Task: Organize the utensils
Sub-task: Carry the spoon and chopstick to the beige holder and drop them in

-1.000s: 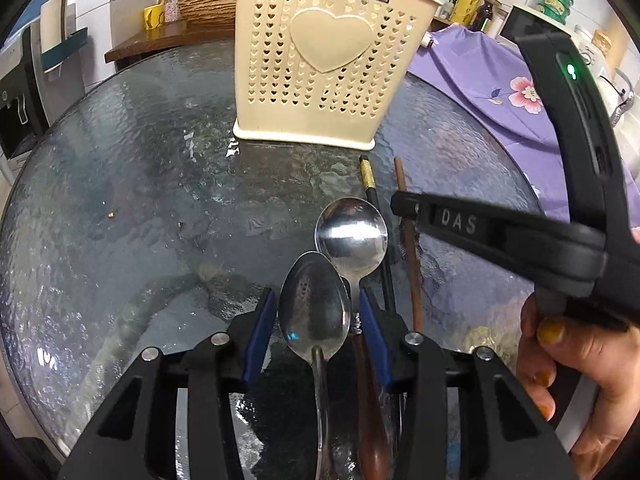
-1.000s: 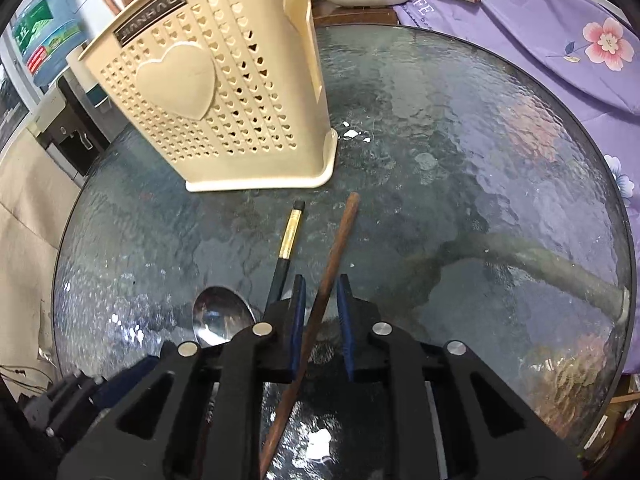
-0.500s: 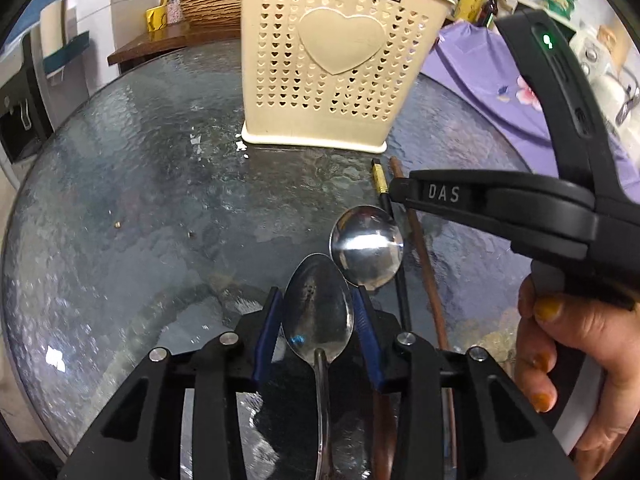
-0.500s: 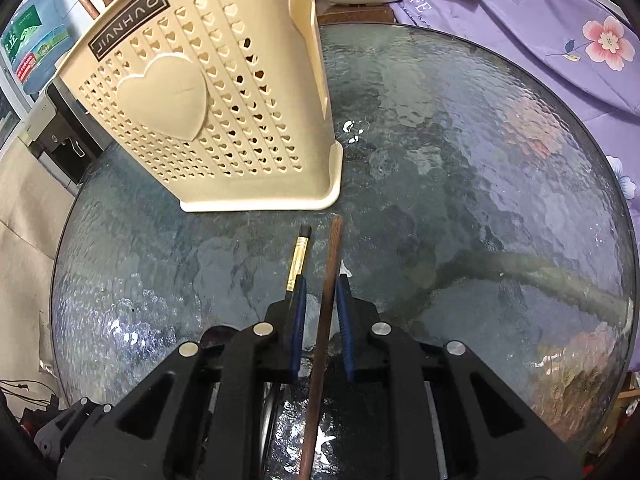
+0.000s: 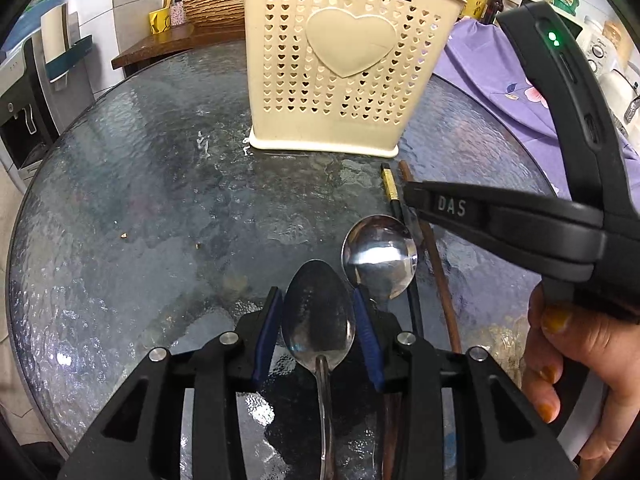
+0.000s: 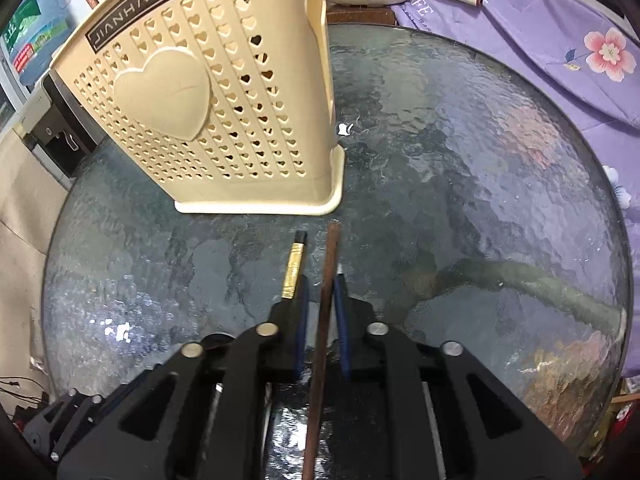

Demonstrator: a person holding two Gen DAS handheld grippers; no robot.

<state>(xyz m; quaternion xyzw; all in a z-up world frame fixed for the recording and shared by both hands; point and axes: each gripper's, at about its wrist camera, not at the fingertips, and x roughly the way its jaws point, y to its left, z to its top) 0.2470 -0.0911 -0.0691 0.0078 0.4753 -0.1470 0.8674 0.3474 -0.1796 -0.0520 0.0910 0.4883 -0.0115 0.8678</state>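
Taking the cream utensil holder [image 5: 344, 76] as the landmark, everything loose lies on the glass table [image 5: 140, 200] on its near side. Leftmost of the pieces, well short of the holder's base, the left gripper [image 5: 318, 316] straddles a steel spoon [image 5: 319, 316]: its blue-padded jaws stand apart on either side of the bowl, not visibly pressing it, likely lined up so the spoon can be pinched and lifted handle-down. Just right of that, and a little nearer the holder, a second spoon [image 5: 379, 258] lies bowl-up, seemingly untouched. Further right, two chopsticks point at the holder's right corner, a black one with a gold band [image 6: 293, 270] and a brown wooden chopstick [image 6: 327, 280]; the right gripper [image 6: 320, 328] has its jaws narrowed around the brown one alone (whether the pads actually bite is not clear), the black one lying just outside its left pad. Both tools seem to be taking one utensil each, to drop into the holder's open top, where wooden sticks already stand. The holder's plate reads "JIANHAO"; the right gripper's finger, seen from the left camera, bears "DAS".
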